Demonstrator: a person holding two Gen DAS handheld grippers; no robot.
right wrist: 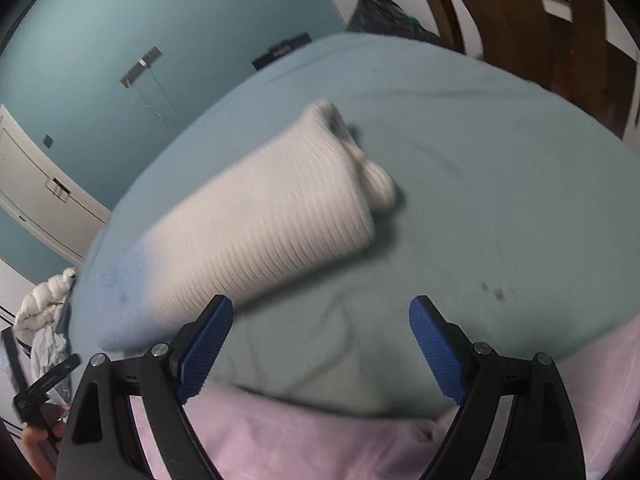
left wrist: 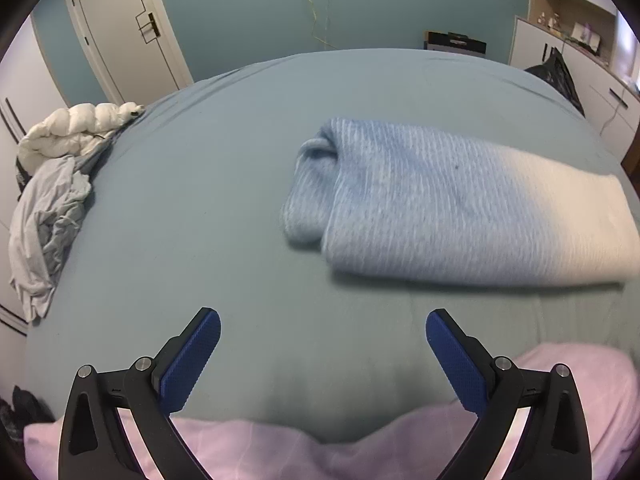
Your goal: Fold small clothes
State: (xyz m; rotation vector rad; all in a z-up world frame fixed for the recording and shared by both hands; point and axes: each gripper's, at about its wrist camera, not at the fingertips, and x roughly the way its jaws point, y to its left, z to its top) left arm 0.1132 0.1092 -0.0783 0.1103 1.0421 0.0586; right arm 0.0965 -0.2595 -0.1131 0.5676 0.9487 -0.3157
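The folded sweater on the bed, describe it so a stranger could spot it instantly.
Start at the big bed with the teal sheet. In its middle lies the folded sweater, a ribbed knit bundle fading from blue to cream. Unlike the crumpled grey clothes and white puffer jacket at the edge, it is neatly folded.

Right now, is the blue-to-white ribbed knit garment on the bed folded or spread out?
Folded. The blue-to-white ribbed knit garment lies as a compact, thick oblong on the teal bedsheet, layers doubled at its blue end; both grippers are open and apart from it.
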